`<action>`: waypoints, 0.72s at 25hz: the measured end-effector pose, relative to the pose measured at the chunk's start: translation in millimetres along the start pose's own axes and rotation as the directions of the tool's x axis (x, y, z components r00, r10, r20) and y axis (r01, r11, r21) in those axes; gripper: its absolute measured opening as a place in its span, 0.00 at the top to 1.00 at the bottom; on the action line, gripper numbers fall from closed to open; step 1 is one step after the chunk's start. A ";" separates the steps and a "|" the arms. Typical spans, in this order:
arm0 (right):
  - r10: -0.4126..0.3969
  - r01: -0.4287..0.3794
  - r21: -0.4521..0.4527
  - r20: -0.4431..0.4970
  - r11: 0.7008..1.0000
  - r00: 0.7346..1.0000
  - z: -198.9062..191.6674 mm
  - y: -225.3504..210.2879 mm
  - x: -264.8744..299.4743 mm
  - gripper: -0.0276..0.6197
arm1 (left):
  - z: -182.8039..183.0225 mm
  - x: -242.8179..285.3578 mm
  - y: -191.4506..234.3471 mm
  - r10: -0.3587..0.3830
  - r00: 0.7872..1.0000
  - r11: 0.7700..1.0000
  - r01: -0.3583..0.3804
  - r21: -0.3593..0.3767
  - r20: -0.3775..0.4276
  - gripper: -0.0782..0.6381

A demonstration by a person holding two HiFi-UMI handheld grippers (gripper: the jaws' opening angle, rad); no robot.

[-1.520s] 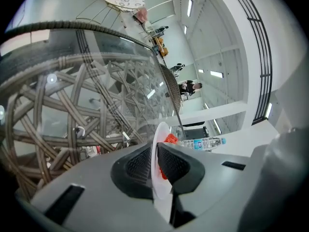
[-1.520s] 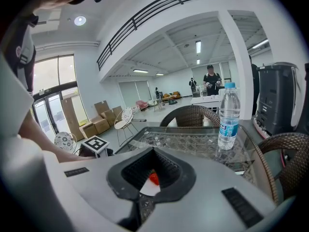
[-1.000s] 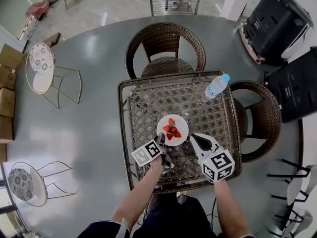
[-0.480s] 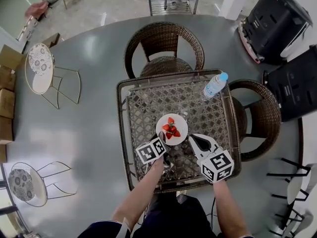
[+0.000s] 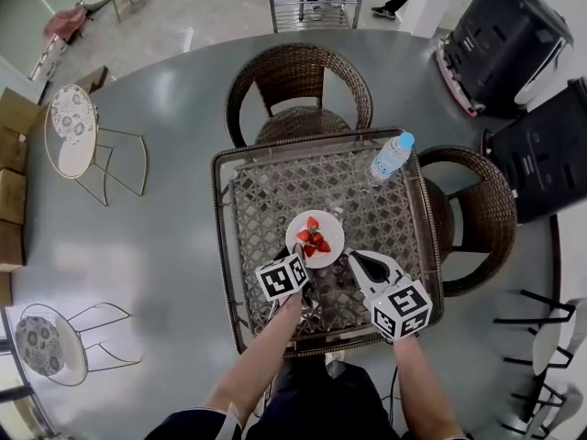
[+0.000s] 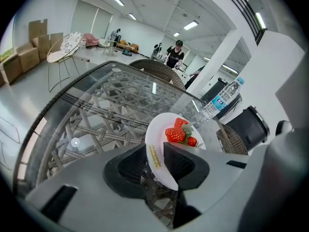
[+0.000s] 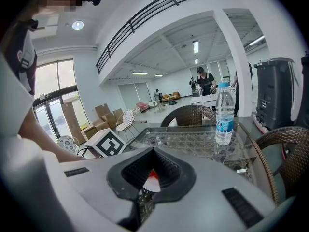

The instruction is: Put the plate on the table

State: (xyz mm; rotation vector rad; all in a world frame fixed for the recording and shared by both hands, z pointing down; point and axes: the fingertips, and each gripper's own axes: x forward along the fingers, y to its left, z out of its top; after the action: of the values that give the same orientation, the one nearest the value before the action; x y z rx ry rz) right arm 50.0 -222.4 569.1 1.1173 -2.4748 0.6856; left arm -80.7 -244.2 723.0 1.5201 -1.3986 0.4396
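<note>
A white plate (image 5: 326,229) with red strawberries (image 5: 313,240) rests on the glass-topped wicker table (image 5: 220,246), near its middle front. My left gripper (image 5: 301,266) is at the plate's near-left rim. In the left gripper view the rim of the plate (image 6: 159,134) lies between the jaws of the left gripper (image 6: 155,158), which are opening and stand a little wider than the rim. My right gripper (image 5: 353,258) points at the plate's near-right side with its tips together and nothing held. Through the right gripper (image 7: 153,166) a sliver of the plate (image 7: 150,183) shows.
A water bottle (image 5: 390,157) stands upright at the table's far right corner. Wicker chairs sit behind the table (image 5: 298,90) and to its right (image 5: 477,218). Black cases (image 5: 500,35) stand far right, and wire-frame chairs (image 5: 73,126) on the floor to the left.
The left gripper has shifted slightly right, toward the plate. The plate keeps its spot on the table. The right gripper has hardly moved.
</note>
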 end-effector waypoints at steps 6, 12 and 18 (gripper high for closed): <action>-0.008 0.008 0.006 0.010 1.000 1.000 0.9 -0.8 -7.0 0.95 | 3.4 -6.9 3.9 0.015 1.000 1.000 -0.015 0.011 0.011 0.72; -0.006 0.005 0.009 0.031 1.000 1.000 5.8 3.7 -11.6 0.95 | 9.9 -25.4 1.1 -0.003 0.999 0.999 0.001 0.054 0.046 0.72; 0.001 -0.002 0.007 0.066 1.000 0.998 16.1 9.4 -16.7 0.95 | 28.4 -64.3 -28.9 -0.166 0.977 0.975 0.143 0.169 0.135 0.72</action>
State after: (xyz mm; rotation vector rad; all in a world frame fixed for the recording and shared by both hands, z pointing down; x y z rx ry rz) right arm 51.7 -215.9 545.1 1.1586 -2.5300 0.6689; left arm -81.6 -237.0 647.3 1.8094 -1.3716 0.3539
